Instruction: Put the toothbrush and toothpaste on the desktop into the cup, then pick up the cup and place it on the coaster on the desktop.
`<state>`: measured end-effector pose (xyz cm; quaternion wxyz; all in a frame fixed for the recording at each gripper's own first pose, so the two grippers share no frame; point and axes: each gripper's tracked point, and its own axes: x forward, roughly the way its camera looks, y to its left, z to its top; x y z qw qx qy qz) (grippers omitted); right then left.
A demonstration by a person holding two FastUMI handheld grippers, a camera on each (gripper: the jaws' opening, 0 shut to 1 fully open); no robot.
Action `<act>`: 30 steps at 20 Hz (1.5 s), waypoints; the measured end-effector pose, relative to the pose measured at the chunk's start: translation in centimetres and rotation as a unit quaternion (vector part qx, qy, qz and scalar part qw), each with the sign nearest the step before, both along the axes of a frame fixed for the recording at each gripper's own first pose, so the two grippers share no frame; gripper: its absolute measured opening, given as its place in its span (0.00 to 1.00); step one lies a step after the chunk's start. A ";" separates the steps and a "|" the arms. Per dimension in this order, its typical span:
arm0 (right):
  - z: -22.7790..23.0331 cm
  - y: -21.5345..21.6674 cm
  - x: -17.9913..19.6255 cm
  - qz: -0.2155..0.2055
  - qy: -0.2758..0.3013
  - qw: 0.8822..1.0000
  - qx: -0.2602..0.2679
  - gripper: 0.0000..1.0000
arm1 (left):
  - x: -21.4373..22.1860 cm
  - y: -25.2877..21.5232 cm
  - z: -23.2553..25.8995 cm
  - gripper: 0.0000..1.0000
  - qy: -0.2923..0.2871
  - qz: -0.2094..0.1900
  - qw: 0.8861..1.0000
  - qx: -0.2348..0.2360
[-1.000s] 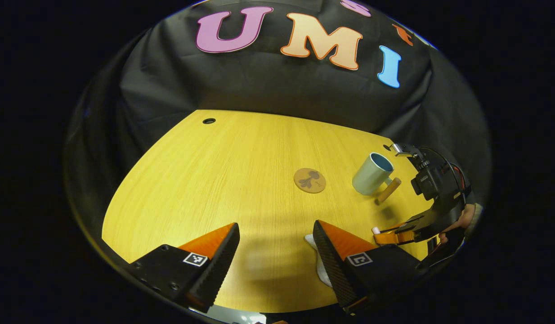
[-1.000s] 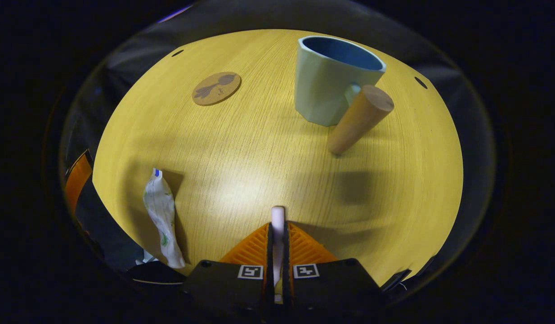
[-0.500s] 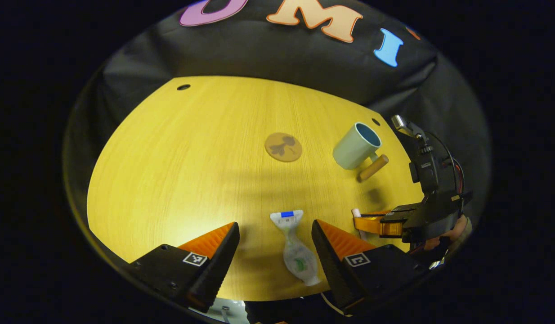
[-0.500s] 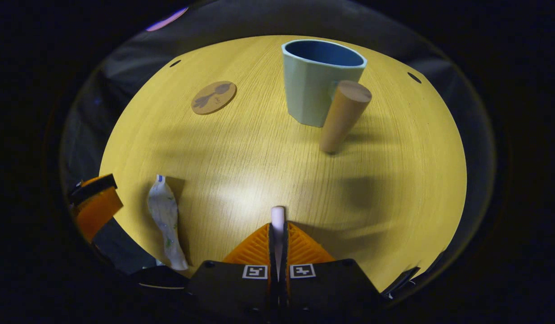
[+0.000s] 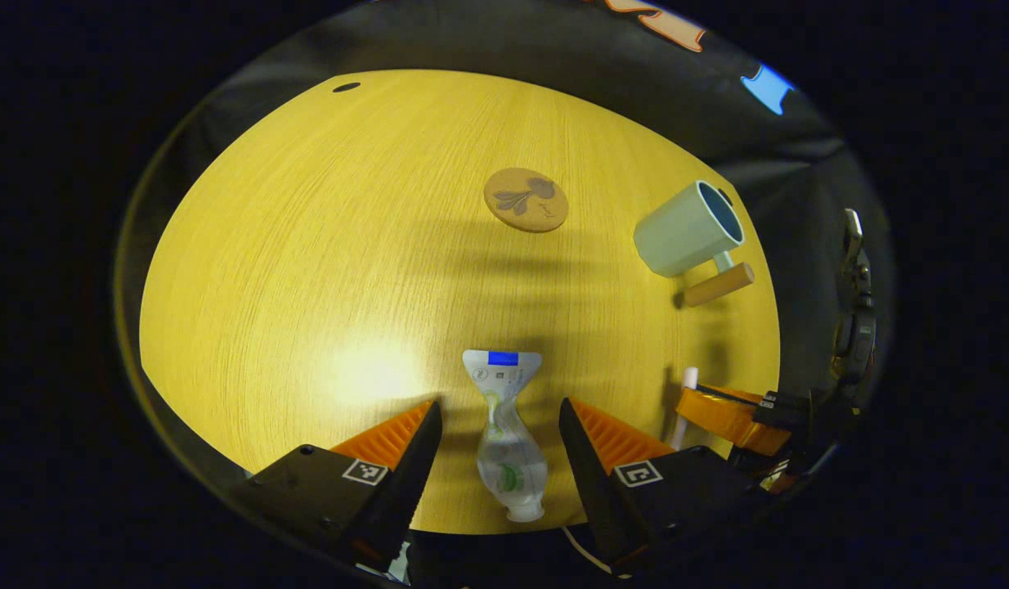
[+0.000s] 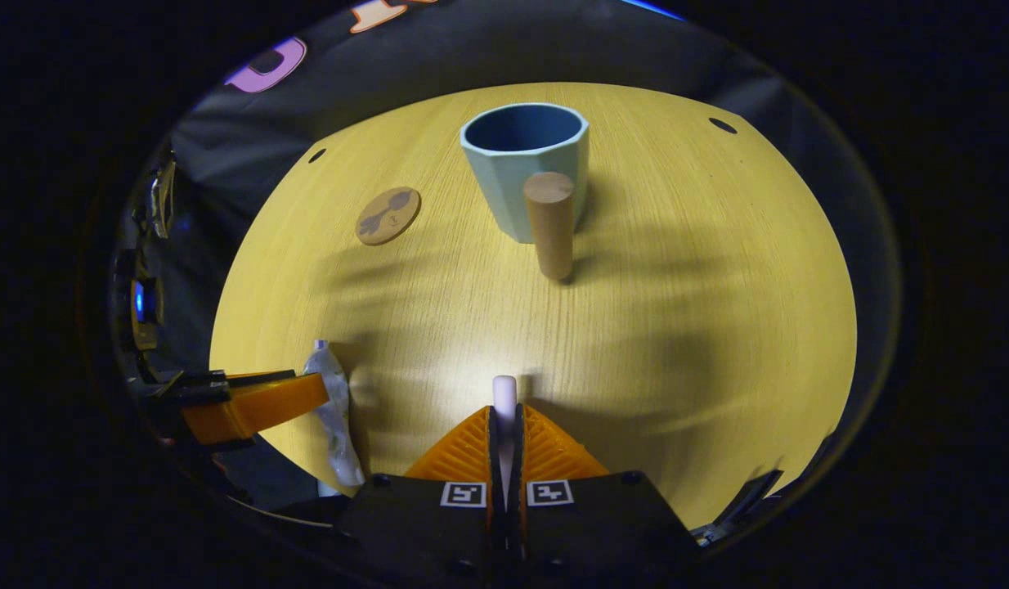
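In the left gripper view, the left gripper hung low over the yellow wooden desk with its two orange fingers wide apart. The toothpaste tube lay flat on the desk in the gap between them, its cap end toward the camera and its flat crimped end pointing away. Neither finger was touching the tube, as far as I could see.

In the right gripper view, the right gripper had its fingers closed on the toothbrush. Only the pale rounded end of the toothbrush stood out beyond the fingertips, above the desk. The same gripper appeared at the right side of the left gripper view, again with a pale stick between its orange fingers.

The cup was pale green outside and blue inside. It stood upright on the far part of the desk, and its open mouth looked empty. Its wooden handle pointed toward the right gripper. The round cork coaster lay flat to the left of the cup, apart from it, and nothing was on it. In the left gripper view the coaster was between the tube and the far edge, and the cup was to its right.
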<state>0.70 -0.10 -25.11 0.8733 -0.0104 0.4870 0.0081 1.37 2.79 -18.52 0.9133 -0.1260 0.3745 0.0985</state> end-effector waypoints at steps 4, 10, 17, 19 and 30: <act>0.6 -2.0 -0.3 -0.005 0.000 1.000 0.003 0.04 | 1.3 -0.2 -0.9 0.73 0.022 0.010 1.000 -0.006; 1.5 -4.4 -0.1 -0.012 -0.002 1.000 0.010 0.04 | 1.5 -0.1 -2.0 0.37 0.052 0.021 0.998 0.013; 2.5 -6.0 0.6 -0.013 -0.018 1.000 0.018 0.04 | 1.5 -0.1 -1.6 0.11 0.046 0.030 0.998 0.016; 3.0 -5.9 1.1 -0.007 -0.033 0.999 0.020 0.04 | 1.7 0.0 -1.5 0.07 0.036 0.031 0.999 0.014; 11.5 -1.4 3.2 0.028 -0.184 0.979 0.082 0.04 | 1.9 -1.0 4.7 0.05 -0.077 -0.027 0.996 0.022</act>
